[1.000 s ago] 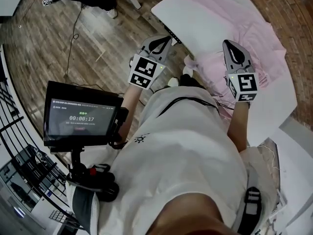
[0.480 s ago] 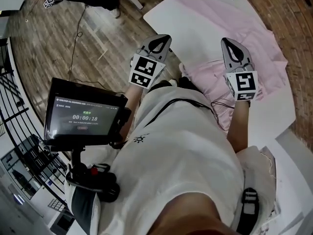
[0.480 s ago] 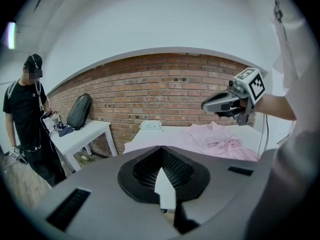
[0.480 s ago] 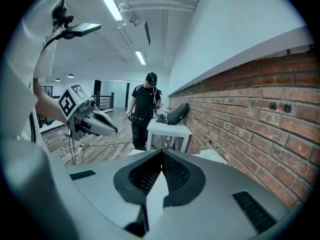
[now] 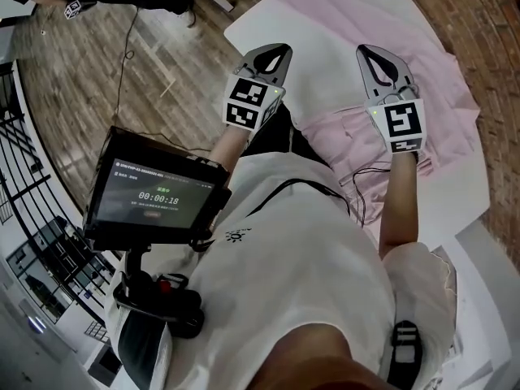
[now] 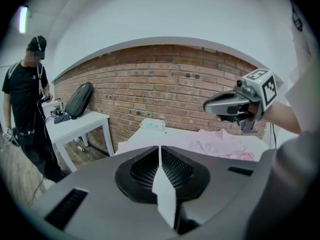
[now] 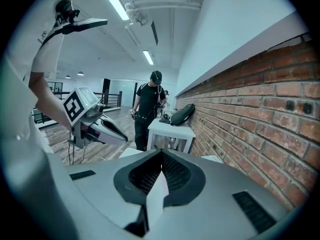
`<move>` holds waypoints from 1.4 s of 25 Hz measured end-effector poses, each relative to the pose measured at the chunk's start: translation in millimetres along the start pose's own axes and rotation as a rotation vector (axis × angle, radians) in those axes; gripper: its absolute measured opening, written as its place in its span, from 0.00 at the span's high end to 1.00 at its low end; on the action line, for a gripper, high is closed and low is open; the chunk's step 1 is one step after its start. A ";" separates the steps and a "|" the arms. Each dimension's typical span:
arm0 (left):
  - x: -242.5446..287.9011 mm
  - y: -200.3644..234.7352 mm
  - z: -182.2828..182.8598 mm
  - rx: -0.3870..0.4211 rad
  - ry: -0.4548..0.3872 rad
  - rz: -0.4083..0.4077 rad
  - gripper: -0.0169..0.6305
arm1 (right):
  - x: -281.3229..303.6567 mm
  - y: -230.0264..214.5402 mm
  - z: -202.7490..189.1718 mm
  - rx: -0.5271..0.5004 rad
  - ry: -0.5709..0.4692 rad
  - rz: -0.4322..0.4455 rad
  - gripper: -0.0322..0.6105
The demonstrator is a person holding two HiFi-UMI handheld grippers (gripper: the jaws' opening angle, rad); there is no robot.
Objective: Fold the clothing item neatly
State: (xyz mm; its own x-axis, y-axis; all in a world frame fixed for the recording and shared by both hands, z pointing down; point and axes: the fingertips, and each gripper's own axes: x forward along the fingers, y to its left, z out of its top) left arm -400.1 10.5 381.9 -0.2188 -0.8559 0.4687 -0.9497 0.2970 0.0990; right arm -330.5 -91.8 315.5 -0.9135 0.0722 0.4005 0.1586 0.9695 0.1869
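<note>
A pink clothing item lies rumpled on the white table; in the left gripper view the pink garment is spread over the tabletop ahead. My left gripper is shut and empty, held in the air over the table's near left edge. My right gripper is shut and empty too, hovering above the garment's near part. Each gripper shows in the other's camera: the right gripper and the left gripper. Neither touches the cloth.
A tablet on a stand is by my left hip. A person in black stands on the wooden floor near a white side table with a dark backpack. A brick wall runs behind the table. A cable lies on the floor.
Both grippers have moved forward, toward the table; the left one has come from over the floor to the table's edge. Both stay shut.
</note>
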 end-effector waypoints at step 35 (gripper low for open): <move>181.7 147.8 -90.6 -0.856 0.175 0.087 0.80 | 321.3 -83.0 -74.2 -0.060 0.197 0.219 0.94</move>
State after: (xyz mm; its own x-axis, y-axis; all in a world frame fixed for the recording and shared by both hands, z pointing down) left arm -559.9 -62.8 561.3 -0.1790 -0.7589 0.6261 -0.4219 0.6341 0.6480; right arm -609.3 -166.4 495.2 -0.7658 0.2254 0.6022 0.3707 0.9200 0.1270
